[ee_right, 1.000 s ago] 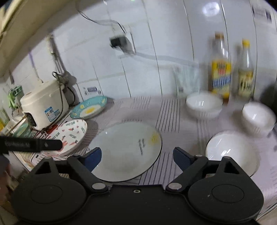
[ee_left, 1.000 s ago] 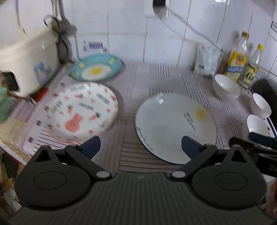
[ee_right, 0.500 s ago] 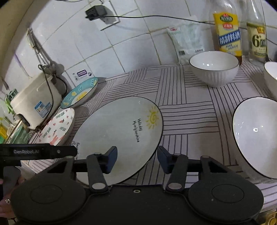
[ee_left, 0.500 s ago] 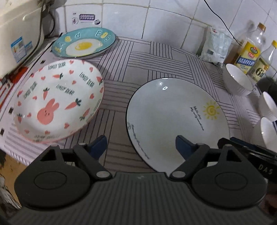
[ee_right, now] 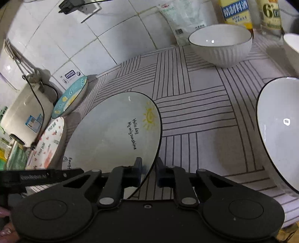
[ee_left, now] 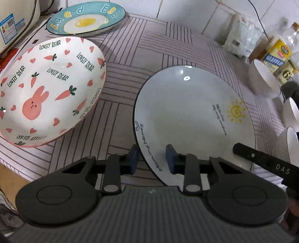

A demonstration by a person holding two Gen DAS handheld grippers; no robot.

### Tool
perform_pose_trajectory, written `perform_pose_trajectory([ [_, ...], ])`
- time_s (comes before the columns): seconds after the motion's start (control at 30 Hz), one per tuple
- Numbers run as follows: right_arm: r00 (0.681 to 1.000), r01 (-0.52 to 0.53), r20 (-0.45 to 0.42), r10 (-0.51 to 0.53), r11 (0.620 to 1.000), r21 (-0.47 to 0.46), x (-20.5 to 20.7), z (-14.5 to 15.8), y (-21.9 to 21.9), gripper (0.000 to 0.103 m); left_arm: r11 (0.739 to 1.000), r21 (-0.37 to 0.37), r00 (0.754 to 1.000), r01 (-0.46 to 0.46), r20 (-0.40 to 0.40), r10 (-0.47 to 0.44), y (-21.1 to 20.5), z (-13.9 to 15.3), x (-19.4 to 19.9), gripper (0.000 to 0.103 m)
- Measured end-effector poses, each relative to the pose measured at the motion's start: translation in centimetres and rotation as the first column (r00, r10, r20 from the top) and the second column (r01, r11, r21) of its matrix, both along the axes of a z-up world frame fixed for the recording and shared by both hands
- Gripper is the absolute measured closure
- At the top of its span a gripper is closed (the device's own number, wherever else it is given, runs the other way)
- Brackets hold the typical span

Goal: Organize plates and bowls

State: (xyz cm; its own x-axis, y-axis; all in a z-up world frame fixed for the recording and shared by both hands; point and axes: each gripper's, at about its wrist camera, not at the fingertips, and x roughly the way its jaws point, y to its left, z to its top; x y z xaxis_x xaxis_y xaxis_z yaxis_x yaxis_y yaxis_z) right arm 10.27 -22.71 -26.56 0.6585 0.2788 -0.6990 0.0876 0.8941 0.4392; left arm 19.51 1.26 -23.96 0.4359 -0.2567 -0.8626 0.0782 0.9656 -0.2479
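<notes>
A large white sun plate [ee_left: 194, 119] lies mid-counter; it also shows in the right wrist view [ee_right: 114, 134]. My left gripper [ee_left: 152, 160] straddles its near left rim, jaws narrowed with a gap to the rim. My right gripper [ee_right: 148, 172] straddles its near right rim, jaws close around the edge. A rabbit plate [ee_left: 46, 89] and a blue egg plate [ee_left: 86, 18] lie to the left. White bowls [ee_right: 220, 44] [ee_right: 280, 127] stand to the right.
A rice cooker [ee_right: 24, 112] stands at the far left. Oil and vinegar bottles [ee_right: 235, 11] and a white bag [ee_right: 183, 20] line the tiled back wall. A striped mat [ee_right: 196, 104] covers the counter. The counter's front edge is near the rabbit plate.
Both grippers moved down and forward onto the sun plate's near rim, and both pairs of jaws narrowed around its edge.
</notes>
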Motion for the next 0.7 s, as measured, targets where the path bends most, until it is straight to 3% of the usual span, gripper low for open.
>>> perform_pose_trajectory([
  [0.1,1.0,-0.006,-0.005,0.006,0.999,0.041,0.2,-0.3,-0.8,0.087,1.0,-0.008,1.0,-0.001,0.007,0.002,0.2,0.0,0.3,0.075],
  [0.33,0.992,-0.117,0.05,0.116,0.993,0.033,0.0,-0.6,-1.4,0.085,0.999,-0.032,1.0,-0.014,-0.023,0.014,0.6,-0.1,0.8,0.075],
  [0.53,0.977,-0.203,0.05,0.205,0.978,-0.047,0.7,0.1,-0.7,0.083,0.997,0.065,0.999,0.032,0.016,-0.033,-0.7,0.8,0.3,0.075],
  [0.7,0.962,-0.264,0.053,0.268,0.962,-0.064,1.6,0.6,-0.8,0.081,0.997,0.078,0.998,0.03,0.056,-0.034,-0.6,1.6,0.3,0.075],
])
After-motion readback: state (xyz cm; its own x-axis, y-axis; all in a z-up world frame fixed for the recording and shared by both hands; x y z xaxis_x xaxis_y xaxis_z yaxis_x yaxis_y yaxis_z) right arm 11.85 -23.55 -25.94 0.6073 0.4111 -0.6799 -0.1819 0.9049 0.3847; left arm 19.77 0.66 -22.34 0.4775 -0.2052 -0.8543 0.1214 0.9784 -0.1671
